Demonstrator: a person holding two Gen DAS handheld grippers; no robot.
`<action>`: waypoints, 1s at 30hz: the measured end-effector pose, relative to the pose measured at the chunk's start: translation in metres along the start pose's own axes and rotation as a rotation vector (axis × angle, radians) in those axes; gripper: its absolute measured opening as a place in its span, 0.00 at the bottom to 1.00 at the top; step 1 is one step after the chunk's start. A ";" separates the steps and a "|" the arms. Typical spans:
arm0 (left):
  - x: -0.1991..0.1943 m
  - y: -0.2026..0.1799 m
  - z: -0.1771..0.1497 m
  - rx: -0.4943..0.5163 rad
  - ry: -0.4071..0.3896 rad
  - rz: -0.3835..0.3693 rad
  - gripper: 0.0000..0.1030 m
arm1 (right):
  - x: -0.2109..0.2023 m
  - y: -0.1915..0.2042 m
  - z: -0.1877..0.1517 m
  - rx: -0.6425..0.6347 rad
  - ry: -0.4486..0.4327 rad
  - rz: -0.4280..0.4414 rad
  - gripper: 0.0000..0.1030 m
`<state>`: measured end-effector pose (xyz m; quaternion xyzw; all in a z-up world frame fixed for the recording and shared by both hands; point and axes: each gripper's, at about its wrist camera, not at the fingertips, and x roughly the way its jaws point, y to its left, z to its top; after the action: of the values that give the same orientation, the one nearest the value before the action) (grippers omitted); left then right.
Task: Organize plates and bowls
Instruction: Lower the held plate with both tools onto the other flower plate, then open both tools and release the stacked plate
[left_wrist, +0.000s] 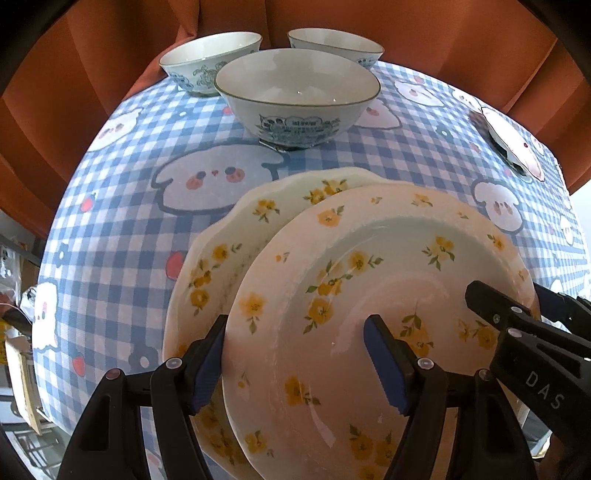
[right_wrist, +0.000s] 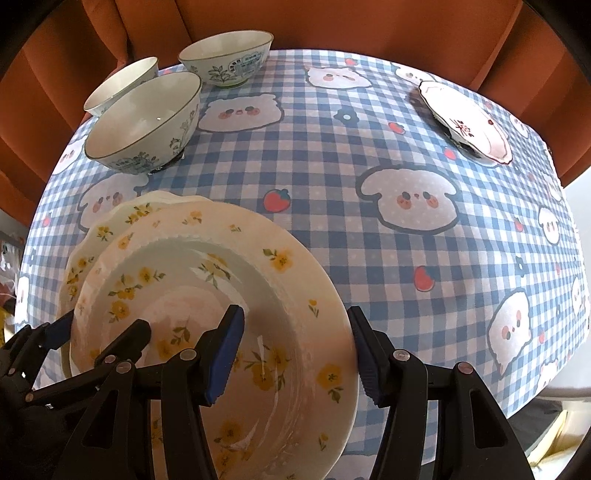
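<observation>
Two yellow-flowered plates sit overlapped near the front of the desk (right_wrist: 369, 147), which is covered by a blue-and-white checked cloth printed with cartoon animal faces and strawberries. The top plate (left_wrist: 369, 295) lies on the lower plate (left_wrist: 229, 254), shifted toward the right so the lower one's scalloped rim shows along the left and far side.

The left claw (left_wrist: 295, 354) straddles the top plate's left rim — one blue pad just outside the edge, the other over the plate's well. Its jaws stand spread, and I cannot tell whether either pad actually touches the plate. The right claw (right_wrist: 299, 354) straddles the opposite rim the same way, one pad over the well and one outside the edge, jaws apart with a clear gap at the inner pad.

Three bowls (left_wrist: 295, 99) with blue-green patterns stand grouped at the far side of the desk, upright and empty. A smaller white dish (right_wrist: 469, 122) with a dark underside sits well apart at the far right corner. Orange curtain (left_wrist: 443, 33) hangs behind.
</observation>
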<state>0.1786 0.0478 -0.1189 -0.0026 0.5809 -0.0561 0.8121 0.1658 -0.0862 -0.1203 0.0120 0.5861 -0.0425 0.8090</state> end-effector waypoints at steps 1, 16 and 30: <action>0.000 0.000 0.000 -0.001 0.000 0.005 0.72 | 0.001 0.000 0.001 0.004 0.001 0.003 0.58; 0.001 -0.006 0.000 0.025 -0.033 0.118 0.72 | 0.003 -0.003 -0.005 0.028 -0.031 0.052 0.57; -0.009 -0.001 0.000 0.107 -0.086 0.185 0.73 | -0.010 -0.011 -0.016 0.110 -0.063 0.062 0.36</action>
<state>0.1758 0.0473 -0.1102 0.0922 0.5395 -0.0116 0.8369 0.1465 -0.0953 -0.1159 0.0730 0.5565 -0.0500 0.8261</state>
